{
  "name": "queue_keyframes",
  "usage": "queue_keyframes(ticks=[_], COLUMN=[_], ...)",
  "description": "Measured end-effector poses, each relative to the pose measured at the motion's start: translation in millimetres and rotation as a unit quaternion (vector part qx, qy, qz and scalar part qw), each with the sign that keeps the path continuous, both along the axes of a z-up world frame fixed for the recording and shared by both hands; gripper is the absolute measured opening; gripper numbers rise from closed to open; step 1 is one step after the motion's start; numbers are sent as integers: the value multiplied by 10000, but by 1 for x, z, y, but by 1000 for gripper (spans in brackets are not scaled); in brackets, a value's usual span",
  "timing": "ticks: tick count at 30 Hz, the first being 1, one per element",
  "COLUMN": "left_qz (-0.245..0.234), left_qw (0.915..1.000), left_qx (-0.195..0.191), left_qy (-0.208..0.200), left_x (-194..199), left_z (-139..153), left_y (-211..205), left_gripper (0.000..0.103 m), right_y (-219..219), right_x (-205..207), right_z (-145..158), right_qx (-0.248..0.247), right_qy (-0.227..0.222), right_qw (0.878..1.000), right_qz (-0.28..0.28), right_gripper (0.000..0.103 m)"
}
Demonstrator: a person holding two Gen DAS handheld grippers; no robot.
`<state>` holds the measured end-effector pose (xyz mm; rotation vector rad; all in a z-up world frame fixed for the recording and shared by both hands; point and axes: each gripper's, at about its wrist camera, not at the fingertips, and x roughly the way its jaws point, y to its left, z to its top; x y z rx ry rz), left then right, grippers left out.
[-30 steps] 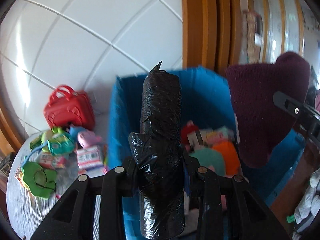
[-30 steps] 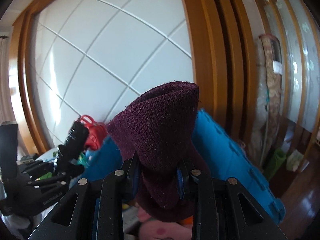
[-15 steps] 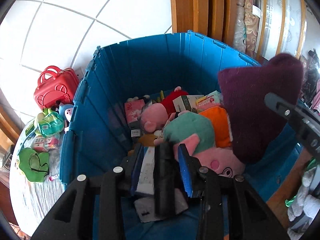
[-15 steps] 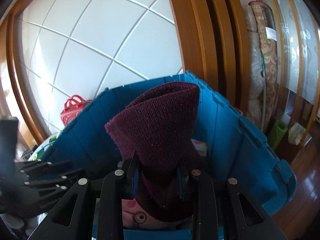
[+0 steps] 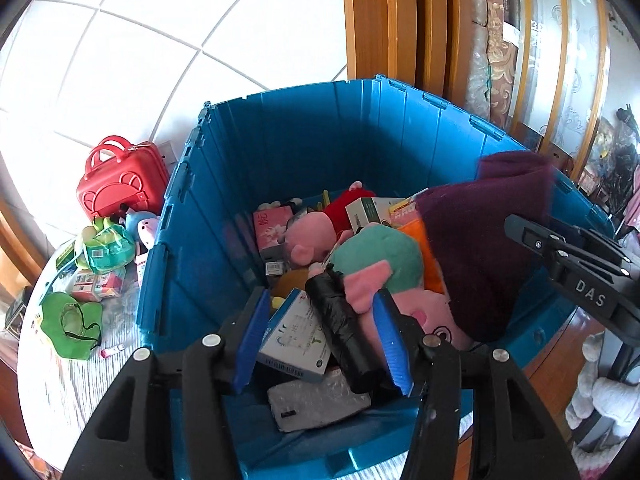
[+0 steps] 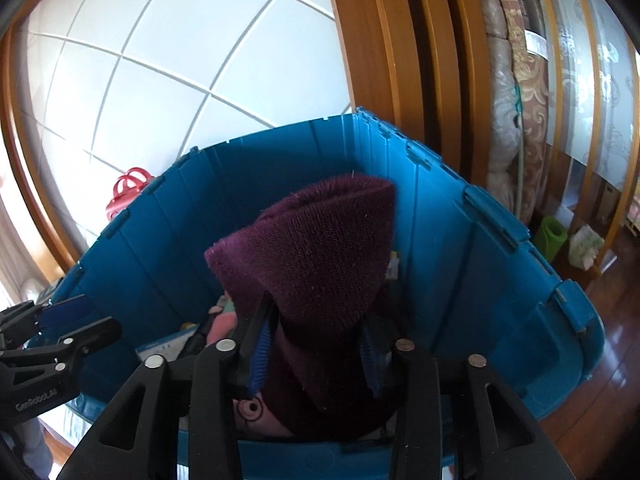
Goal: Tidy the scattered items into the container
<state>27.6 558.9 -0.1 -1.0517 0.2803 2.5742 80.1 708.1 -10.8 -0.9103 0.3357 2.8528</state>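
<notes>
Container (image 5: pixel 304 148), blue, holds toys and boxes. Maroon knit item (image 6: pixel 320 264) stands between opening jaws of right gripper (image 6: pixel 316 344), inside container. Black wrapped roll (image 5: pixel 340 328) lies loose between opening jaws of left gripper (image 5: pixel 320 340).

both claws are chunky black plastic with silver screw heads and ribbed blue pads (image 5: pixel 251 338), white lettering on the sides.
</notes>
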Motion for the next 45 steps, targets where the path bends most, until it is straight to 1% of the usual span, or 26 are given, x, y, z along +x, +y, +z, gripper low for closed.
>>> queue_keyframes(ticks=[1, 2, 3, 5, 6, 9, 12, 14, 15, 16, 18, 25, 27, 28, 29, 34, 37, 41, 45], left_qz=[9, 18, 24, 21, 32, 58, 77, 97, 114, 133, 131, 266, 339, 390, 465, 831, 1031, 1402, 1871], left_qw=[10000, 10000, 10000, 9999, 9998, 9995, 9988, 9981, 9975, 9968, 9955, 9908, 9894, 9885, 9874, 9830, 9801, 9757, 9708], left_qx=[16, 24, 39, 80, 108, 178, 299, 396, 425, 453, 519, 777, 833, 864, 895, 1064, 1135, 1111, 967], left_qy=[13, 30, 57, 106, 140, 250, 372, 471, 549, 645, 787, 1074, 1144, 1179, 1219, 1246, 1258, 1261, 1147], left_x=[1, 2, 3, 6, 8, 13, 19, 23, 26, 29, 35, 45, 46, 46, 46, 42, 37, 26, 12], left_z=[1, 2, 3, 6, 8, 15, 23, 30, 33, 37, 45, 60, 62, 62, 61, 58, 56, 50, 40], left_y=[-1, -2, -3, -6, -7, -12, -19, -24, -27, -30, -35, -60, -71, -77, -85, -134, -172, -234, -318], left_gripper=[53, 53, 53, 53, 53, 53, 53, 59, 65, 68, 69, 69, 75, 83, 84, 85, 85, 85, 85], right_y=[0, 0, 0, -2, -3, -4, -7, -9, -11, -13, -17, -41, -50, -55, -59, -88, -112, -157, -213], right_x=[1, 2, 4, 8, 9, 15, 25, 32, 36, 40, 48, 65, 66, 66, 67, 62, 54, 41, 27], right_z=[1, 2, 4, 8, 10, 15, 23, 29, 32, 35, 43, 64, 68, 70, 71, 78, 80, 86, 89], right_qx=[0, -6, 3, 72, 105, 151, 275, 344, 365, 379, 412, 621, 656, 664, 669, 716, 740, 853, 956], right_qy=[8, 22, 55, 113, 127, 168, 246, 317, 371, 425, 559, 881, 929, 962, 991, 1130, 1146, 1164, 1144], right_qw=[10000, 10000, 10000, 9999, 9998, 9997, 9993, 9989, 9986, 9984, 9976, 9941, 9934, 9929, 9925, 9900, 9889, 9864, 9842], right_qz=[5, 16, 39, 71, 71, 53, -36, -55, -50, -44, -41, 111, 179, 218, 254, 446, 584, 781, 955], right_gripper=[56, 74, 88, 97, 100, 103, 103, 103, 103, 103, 103, 103, 103, 103, 103, 103, 103, 103, 103])
